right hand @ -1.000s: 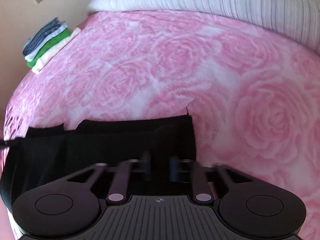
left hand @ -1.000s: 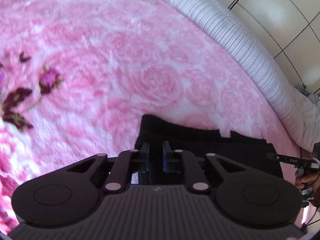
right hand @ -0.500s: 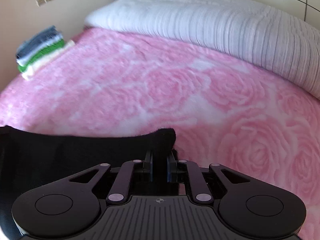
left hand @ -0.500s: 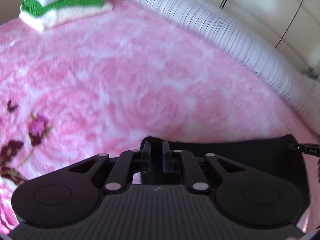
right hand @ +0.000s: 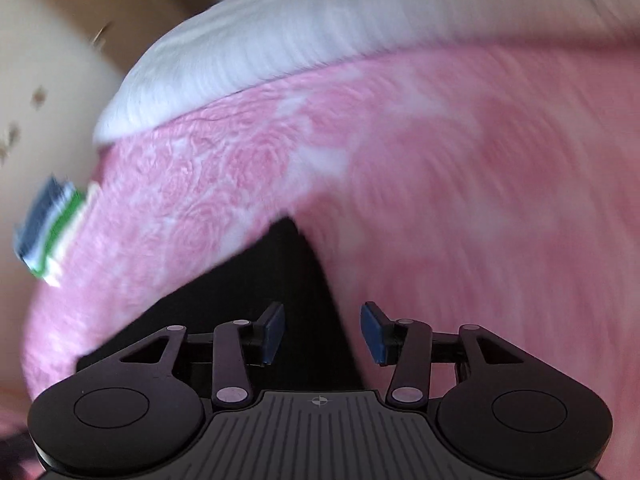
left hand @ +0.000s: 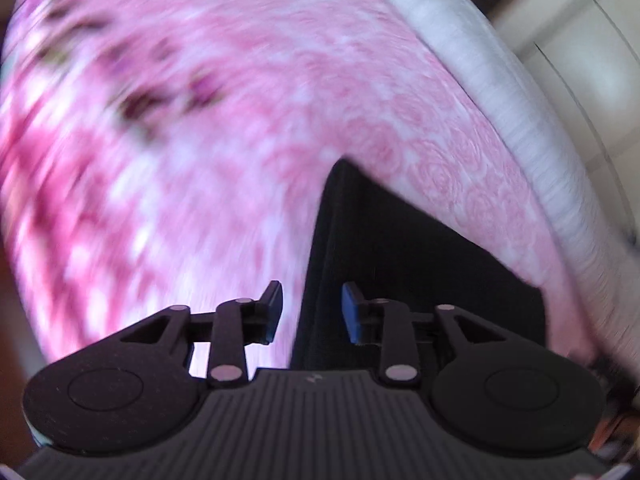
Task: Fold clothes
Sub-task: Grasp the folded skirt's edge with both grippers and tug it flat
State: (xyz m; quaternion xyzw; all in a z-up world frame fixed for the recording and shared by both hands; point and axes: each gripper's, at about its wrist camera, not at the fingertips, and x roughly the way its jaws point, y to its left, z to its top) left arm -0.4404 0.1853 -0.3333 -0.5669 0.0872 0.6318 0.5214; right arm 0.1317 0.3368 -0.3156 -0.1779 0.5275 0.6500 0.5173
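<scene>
Since the frames half a second earlier, both pairs of tongs have been opened and the black garment has been released; before, each pair was pinched shut on a corner of the cloth.

Left tongs [left hand: 311, 307]: jaws spread wide, blue pads visible on the inner faces, nothing gripped. The left edge of the black garment [left hand: 400, 272] is seen below the gap between the fingers, nearer the right finger; whether cloth and finger touch cannot be told. The left finger is seen over bare pink bedspread [left hand: 224, 168].

Right tongs [right hand: 323, 332]: jaws likewise spread wide, blue pads exposed, nothing held. The black garment [right hand: 256, 296] is seen below the left finger and most of the gap; its right edge runs down through the gap, and the right finger is seen over the pink bedspread [right hand: 460, 200].

Garment position: laid flat on the bed, on the rose-patterned bedspread, with one far corner pointing away from each camera. Only dark cloth is made out; folds or seams cannot be resolved.

Surroundings: a white ribbed pillow [right hand: 304, 36] is noted along the far edge of the bed, also visible in the left view [left hand: 516, 120]. A stack of folded clothes [right hand: 50, 228] in blue, white and green is noted at the far left corner of the bed. Both views are heavily motion-blurred.
</scene>
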